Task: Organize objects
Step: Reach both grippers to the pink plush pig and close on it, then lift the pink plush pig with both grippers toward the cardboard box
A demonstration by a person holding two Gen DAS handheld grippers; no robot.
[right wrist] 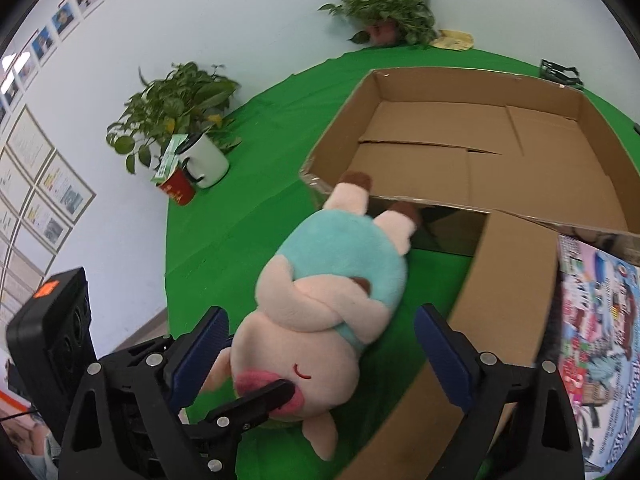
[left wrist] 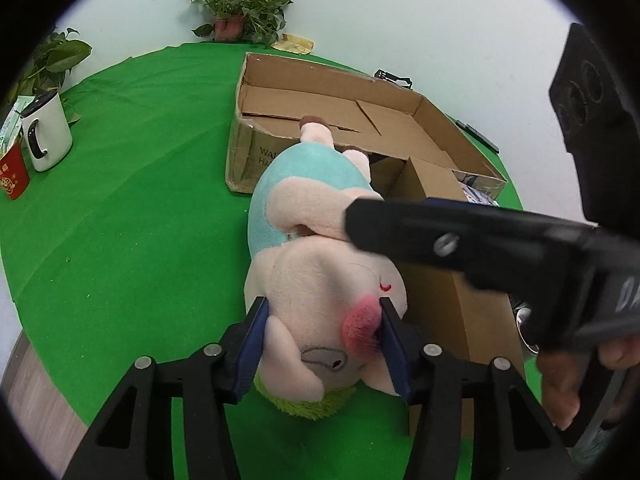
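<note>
A plush pig (left wrist: 320,264) in a teal shirt lies on its back on the green cloth, its feet against the open cardboard box (left wrist: 320,92). My left gripper (left wrist: 323,308) has its blue pads pressed on both sides of the pig's head, one on the pink cheek and one by the ear. From the right wrist, the pig (right wrist: 332,280) lies between the wide-apart jaws of my right gripper (right wrist: 322,314), which do not touch it. One finger of the left gripper (right wrist: 260,400) digs into the pink cheek. The box (right wrist: 480,152) stands open behind the pig.
A cardboard flap (right wrist: 500,300) and a colourful printed carton (right wrist: 592,340) lie just right of the pig. A white mug (left wrist: 48,136) and a red cup (left wrist: 14,176) stand far left, with potted plants (left wrist: 240,4) at the back. A hand (left wrist: 560,384) holds the right gripper.
</note>
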